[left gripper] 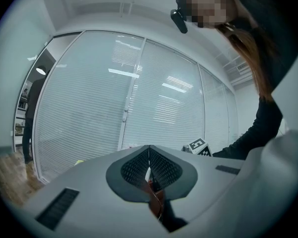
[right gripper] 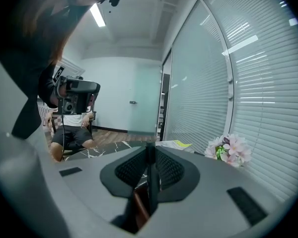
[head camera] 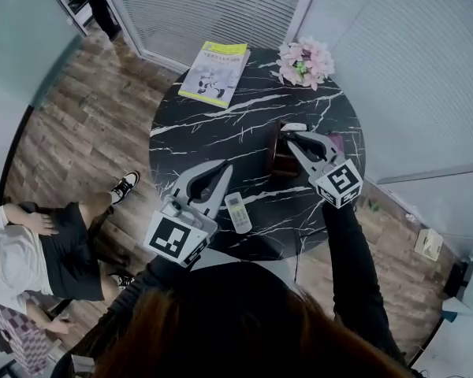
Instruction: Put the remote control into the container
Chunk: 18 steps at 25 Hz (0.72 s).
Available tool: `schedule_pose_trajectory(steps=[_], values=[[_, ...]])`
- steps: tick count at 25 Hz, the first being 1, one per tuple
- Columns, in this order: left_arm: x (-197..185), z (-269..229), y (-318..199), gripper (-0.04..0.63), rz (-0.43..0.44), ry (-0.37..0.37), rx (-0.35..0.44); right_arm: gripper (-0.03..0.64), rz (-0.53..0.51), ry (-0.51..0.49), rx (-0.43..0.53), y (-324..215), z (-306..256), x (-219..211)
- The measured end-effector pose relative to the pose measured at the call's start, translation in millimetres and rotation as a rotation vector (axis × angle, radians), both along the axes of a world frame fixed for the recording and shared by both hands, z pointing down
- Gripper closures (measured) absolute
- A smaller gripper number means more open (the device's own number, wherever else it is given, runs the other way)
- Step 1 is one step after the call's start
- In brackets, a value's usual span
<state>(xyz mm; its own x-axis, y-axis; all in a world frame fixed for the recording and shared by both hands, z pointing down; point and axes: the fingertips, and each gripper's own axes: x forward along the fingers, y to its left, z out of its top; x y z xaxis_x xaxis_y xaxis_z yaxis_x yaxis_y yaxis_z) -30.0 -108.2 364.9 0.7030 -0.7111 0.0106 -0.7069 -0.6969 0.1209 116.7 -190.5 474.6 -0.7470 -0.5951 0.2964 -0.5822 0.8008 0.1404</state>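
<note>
A white remote control [head camera: 238, 212] lies flat on the black marble table [head camera: 221, 124], near its front edge. My left gripper [head camera: 223, 169] [left gripper: 149, 155] hovers just left of it, level, pads together with nothing between them. A dark brown container [head camera: 282, 162] [right gripper: 139, 207] stands at the table's right side. My right gripper [head camera: 290, 135] [right gripper: 150, 152] is over the container, tilted slightly down. It is shut on a thin dark slab [right gripper: 150, 182], seen edge-on, that looks like a black remote control.
A yellow-edged booklet [head camera: 215, 71] lies at the table's far side, with a bunch of pink flowers [head camera: 306, 61] [right gripper: 228, 150] to its right. A person sits on a chair at the left [head camera: 39, 250]. Glass walls with blinds stand behind the table.
</note>
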Motion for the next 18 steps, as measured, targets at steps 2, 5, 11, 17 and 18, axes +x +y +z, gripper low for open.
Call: schedule_pose_trajectory(steps=[2, 5, 11, 17, 18], values=[[0.2, -0.3, -0.9, 0.586, 0.0, 0.0, 0.0, 0.552, 0.006, -0.005, -0.018, 1.4, 6.5, 4.1], [0.5, -0.2, -0.8, 0.586, 0.001, 0.001, 0.0, 0.552, 0.034, -0.019, -0.054, 3.7, 15.8, 12.5], [1.5, 1.9, 0.4, 0.586, 0.004, 0.002, -0.003, 0.554, 0.08, -0.035, -0.119, 5.7, 37.2, 27.2], [4.4, 0.4, 1.7, 0.586, 0.011, 0.003, 0.0, 0.554, 0.126, -0.044, -0.152, 4.6, 49.2, 34.7], [4.6, 0.2, 1.8, 0.586, 0.012, 0.003, 0.001, 0.554, 0.132, -0.041, -0.157, 4.1, 51.0, 35.0]])
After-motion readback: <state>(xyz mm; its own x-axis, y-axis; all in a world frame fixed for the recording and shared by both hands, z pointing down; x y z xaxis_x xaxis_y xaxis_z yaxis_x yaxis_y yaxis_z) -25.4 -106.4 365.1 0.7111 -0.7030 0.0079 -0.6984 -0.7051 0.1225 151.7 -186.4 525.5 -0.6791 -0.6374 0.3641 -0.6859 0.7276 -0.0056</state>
